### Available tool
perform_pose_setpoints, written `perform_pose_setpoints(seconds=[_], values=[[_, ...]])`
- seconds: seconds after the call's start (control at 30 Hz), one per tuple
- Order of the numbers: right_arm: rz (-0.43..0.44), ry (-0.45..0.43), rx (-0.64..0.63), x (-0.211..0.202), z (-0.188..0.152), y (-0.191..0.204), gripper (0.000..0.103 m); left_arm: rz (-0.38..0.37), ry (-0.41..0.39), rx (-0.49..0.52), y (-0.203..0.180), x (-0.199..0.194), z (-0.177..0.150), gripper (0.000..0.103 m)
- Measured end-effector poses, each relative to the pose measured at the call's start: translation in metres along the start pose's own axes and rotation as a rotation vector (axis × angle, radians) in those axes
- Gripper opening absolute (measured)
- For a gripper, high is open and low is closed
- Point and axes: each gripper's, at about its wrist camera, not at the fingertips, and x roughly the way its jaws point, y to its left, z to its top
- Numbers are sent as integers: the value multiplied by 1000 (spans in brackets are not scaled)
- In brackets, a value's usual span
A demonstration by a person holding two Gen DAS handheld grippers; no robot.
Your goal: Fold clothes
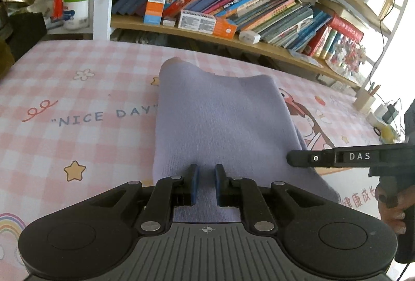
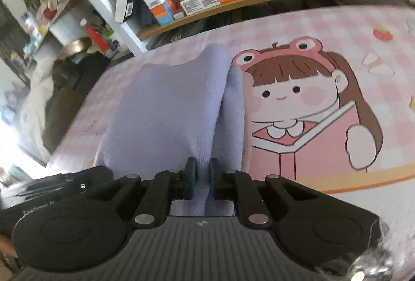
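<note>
Gripping the lilac cloth [image 2: 166,104] at its near edge, the right gripper [image 2: 203,178] has its pads closed on a raised ridge of fabric that runs up the middle of the right wrist view. The left gripper [image 1: 206,183] sits low in the centre of the left wrist view with its jaws nearly closed; cloth [image 1: 220,120] lies between and under them, but whether the pads actually pinch it cannot be told from the frames.

The cloth lies folded on the pink checked mat [image 1: 64,89], in the middle of both views, with a second layer showing along its right side in the right wrist view.

The main risk, as a judgement, is an uneven grip. If the right gripper holds only the top layer of the ridge, lifting would peel that layer away and open the fold. If the left gripper holds nothing, a lift would pull one corner alone and skew the cloth across the mat.

The right gripper's arm [image 1: 337,157] reaches in from the right edge of the left wrist view, close to the left gripper, so a move toward each other could knock them together. The cloth's far edge is already humped, upper centre, and dragging could bunch it more.
</note>
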Motion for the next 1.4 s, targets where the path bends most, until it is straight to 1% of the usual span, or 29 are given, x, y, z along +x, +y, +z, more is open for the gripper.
perform_pose_setpoints(seconds=[0.03,0.1,0.17,0.2,0.3,0.37,0.43,0.57,0.63,0.7,0.87,0.9,0.93,0.97,1.0,1.03,1.07,1.1,1.23,1.4], values=[[-8,4,-15,0,1,3,11,-3,-1,0,1,0,0,12],[1,8,-5,0,1,1,12,-6,-3,2,1,-2,0,14],[-4,5,1,-6,3,2,20,-8,-10,-3,0,-6,2,16],[-15,-5,-9,-11,3,5,29,-13,-19,-7,-1,-9,3,19],[-16,-46,-61,-30,1,18,42,-29,-55,0,-4,-21,6,28],[-29,-65,-88,-40,-2,25,43,-34,-78,18,-5,-29,7,32],[-65,-74,-116,-45,-6,33,46,-31,-90,30,-5,-34,7,33],[-136,-97,-168,-52,-14,49,48,-16,-101,46,-3,-43,7,33],[-163,-105,-185,-55,-19,56,50,-6,-101,45,-1,-47,6,36],[-184,-107,-187,-56,-23,61,52,7,-100,41,1,-49,3,49],[-231,-103,-177,-58,-31,71,55,-10,-84,55,6,-50,-2,51],[-239,-102,-174,-58,-33,73,56,-14,-80,58,7,-49,-3,58],[-247,-103,-171,-57,-34,74,58,-18,-79,60,9,-49,-3,63],[-256,-103,-168,-57,-35,76,60,-23,-77,62,10,-48,-3,70],[-263,-104,-166,-56,-35,78,65,-30,-75,64,12,-48,-2,75],[-270,-106,-161,-56,-36,79,71,-37,-73,66,15,-47,-1,77],[-275,-108,-154,-56,-36,78,73,-45,-70,67,17,-46,0,79],[-276,-111,-138,-56,-35,76,75,-54,-66,66,20,-45,2,80],[-260,-106,-19,-52,-25,52,75,-114,-29,23,35,-27,14,79],[-212,-36,155,-34,-15,17,75,-168,48,-70,52,3,24,79]])
